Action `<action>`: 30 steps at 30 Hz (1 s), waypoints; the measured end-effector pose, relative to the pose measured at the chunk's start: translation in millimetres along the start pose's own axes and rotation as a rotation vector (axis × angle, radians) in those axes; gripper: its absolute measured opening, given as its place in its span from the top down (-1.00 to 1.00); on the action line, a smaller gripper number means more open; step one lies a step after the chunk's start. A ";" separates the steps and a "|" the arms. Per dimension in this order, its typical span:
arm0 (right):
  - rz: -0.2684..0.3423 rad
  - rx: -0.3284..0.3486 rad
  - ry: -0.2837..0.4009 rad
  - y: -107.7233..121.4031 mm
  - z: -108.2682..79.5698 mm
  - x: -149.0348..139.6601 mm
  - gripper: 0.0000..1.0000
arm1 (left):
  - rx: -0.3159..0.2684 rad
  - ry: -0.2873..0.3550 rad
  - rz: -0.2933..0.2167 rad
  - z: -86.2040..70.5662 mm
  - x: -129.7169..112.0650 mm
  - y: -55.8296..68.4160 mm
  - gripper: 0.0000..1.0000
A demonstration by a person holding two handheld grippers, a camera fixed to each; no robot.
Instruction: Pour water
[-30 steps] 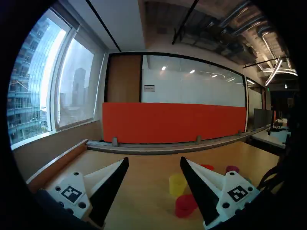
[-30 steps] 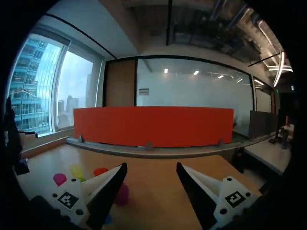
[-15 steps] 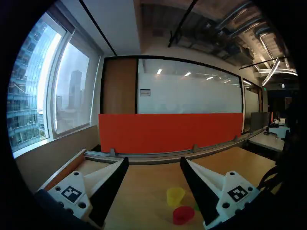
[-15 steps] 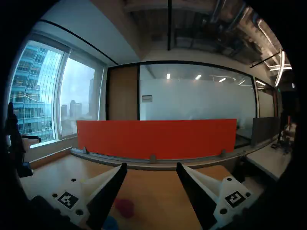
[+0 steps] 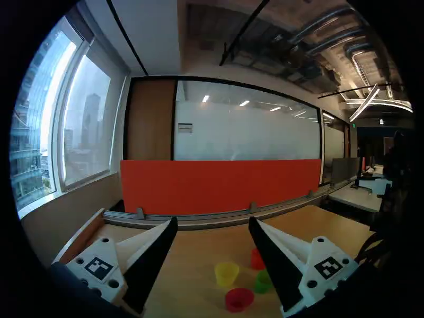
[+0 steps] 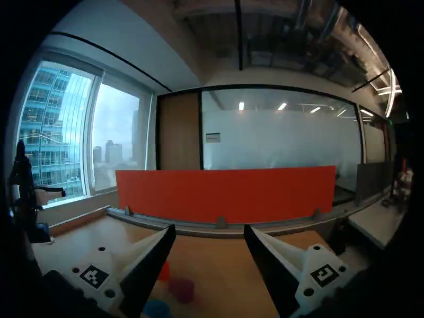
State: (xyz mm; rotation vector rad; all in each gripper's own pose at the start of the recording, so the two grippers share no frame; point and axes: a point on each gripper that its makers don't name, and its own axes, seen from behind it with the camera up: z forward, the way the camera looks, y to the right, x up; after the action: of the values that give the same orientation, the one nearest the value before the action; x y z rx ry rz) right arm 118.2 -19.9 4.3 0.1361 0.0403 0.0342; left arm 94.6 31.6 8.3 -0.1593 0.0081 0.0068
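My left gripper (image 5: 212, 233) stands open above a wooden table (image 5: 206, 249), nothing between its fingers. Below and ahead of it, in the left gripper view, stand a yellow cup (image 5: 227, 274), a red cup (image 5: 239, 299), a green cup (image 5: 262, 281) and an orange-red cup (image 5: 256, 259), partly behind the right finger. My right gripper (image 6: 208, 236) is open too and holds nothing. In the right gripper view a purple cup (image 6: 182, 290), a blue cup (image 6: 157, 309) and a red cup (image 6: 165, 271) sit low, near the left finger.
An orange divider panel (image 5: 220, 185) on a metal rail runs along the table's far edge. Large windows (image 5: 58, 132) are at the left. A second desk (image 5: 355, 193) stands at the right. A dark stand (image 6: 24, 196) rises at the far left of the right gripper view.
Both views have tilted up and drawn back from the table. The cups have slid lower and look smaller. Both grippers stay open.
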 end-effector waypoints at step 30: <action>-0.079 0.387 -0.101 -80.7 -17.4 -13.8 -0.99 | -0.346 -0.076 0.073 2.7 -12.3 82.1 -0.99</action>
State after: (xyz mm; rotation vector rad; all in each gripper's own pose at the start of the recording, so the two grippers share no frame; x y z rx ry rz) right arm 106.2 -98.0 -23.3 0.5222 -0.0488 -0.0602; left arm 81.7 113.0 -1.9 -0.5047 -0.0640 0.0875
